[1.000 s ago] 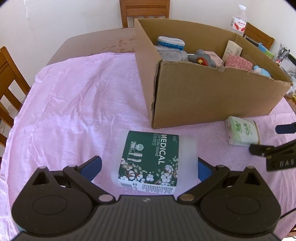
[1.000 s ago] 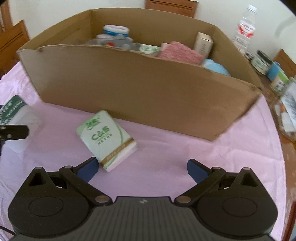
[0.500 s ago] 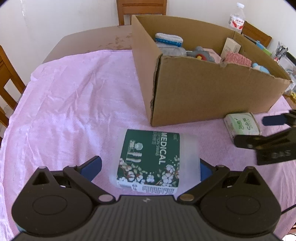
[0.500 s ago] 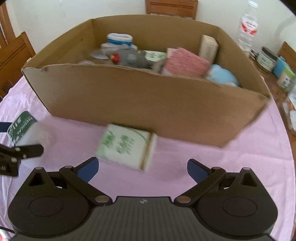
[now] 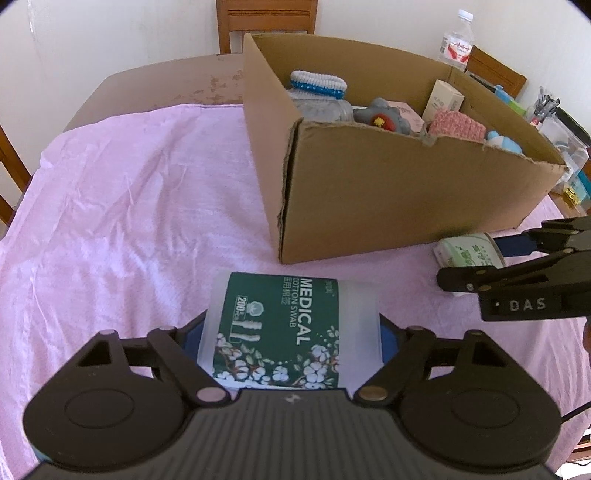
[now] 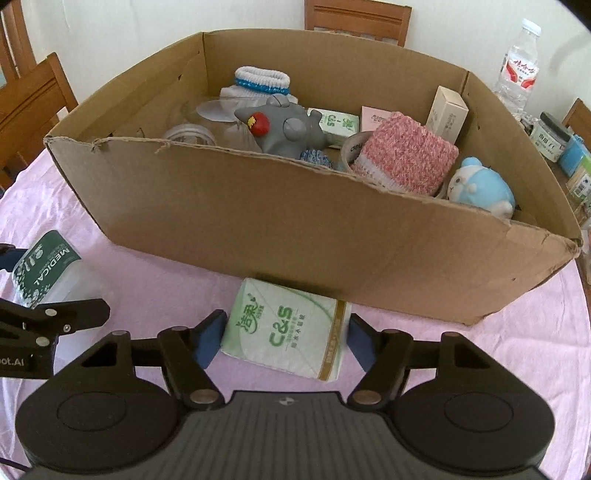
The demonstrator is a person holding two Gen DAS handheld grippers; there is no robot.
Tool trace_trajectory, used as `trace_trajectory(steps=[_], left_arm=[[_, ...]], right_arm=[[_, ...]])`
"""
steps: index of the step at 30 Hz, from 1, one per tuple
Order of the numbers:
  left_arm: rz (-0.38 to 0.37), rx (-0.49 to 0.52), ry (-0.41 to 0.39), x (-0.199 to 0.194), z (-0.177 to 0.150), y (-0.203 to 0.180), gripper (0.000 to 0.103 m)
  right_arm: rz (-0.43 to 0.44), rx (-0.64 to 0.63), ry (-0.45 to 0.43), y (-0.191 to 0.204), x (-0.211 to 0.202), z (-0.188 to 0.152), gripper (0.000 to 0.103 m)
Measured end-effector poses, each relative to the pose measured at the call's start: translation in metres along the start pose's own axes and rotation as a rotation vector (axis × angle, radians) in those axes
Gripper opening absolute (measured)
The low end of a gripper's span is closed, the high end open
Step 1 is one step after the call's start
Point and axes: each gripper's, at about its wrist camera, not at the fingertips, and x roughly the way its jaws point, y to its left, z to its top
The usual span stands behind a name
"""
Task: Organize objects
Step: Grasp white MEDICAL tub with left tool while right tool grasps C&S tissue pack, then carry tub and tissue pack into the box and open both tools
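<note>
My left gripper (image 5: 290, 338) is shut on a clear box of cotton swabs with a green "MEDICAL" label (image 5: 284, 325), held just above the pink cloth. That box also shows at the left of the right wrist view (image 6: 44, 269). My right gripper (image 6: 282, 338) is shut on a green-and-white C&S tissue pack (image 6: 284, 328) in front of the cardboard box (image 6: 258, 218). The pack and right gripper also show at the right of the left wrist view (image 5: 469, 251). The cardboard box (image 5: 406, 206) is open-topped and holds several items.
Inside the box are a grey toy (image 6: 284, 129), a pink knitted item (image 6: 402, 158), a blue plush (image 6: 480, 188) and a small carton (image 6: 447, 114). A water bottle (image 6: 517, 70) and jars (image 6: 550, 136) stand at the right. Wooden chairs (image 5: 266, 22) surround the table.
Both grippers moved forward and closed: the left on the cotton swab box, the right on the tissue pack, which turned and now lies square between the fingers.
</note>
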Motion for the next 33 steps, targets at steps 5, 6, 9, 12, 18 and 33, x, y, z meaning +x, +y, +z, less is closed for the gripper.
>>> trace_trajectory(steps=[5,6,9,12,18,33], left_arm=[[-0.015,0.015,0.004,-0.010,0.002,0.002,0.084],[-0.018,0.017,0.008,-0.014,0.003,0.002,0.084],[-0.037,0.031,0.013,-0.026,0.007,0.005,0.084],[-0.050,0.060,0.008,-0.042,0.013,0.006,0.084],[-0.100,0.120,-0.028,-0.084,0.044,0.000,0.084],[-0.081,0.170,-0.218,-0.082,0.152,-0.035,0.097]], right_arm=[[0.042,-0.020,0.015,-0.004,-0.011,0.002,0.074],[0.053,-0.030,0.016,-0.004,-0.016,0.003,0.074],[0.077,-0.062,0.016,-0.006,-0.030,0.005,0.074],[0.105,-0.092,0.013,-0.007,-0.049,0.011,0.074],[0.131,-0.147,-0.037,-0.013,-0.092,0.030,0.074],[0.075,-0.113,-0.183,-0.026,-0.110,0.091,0.090]])
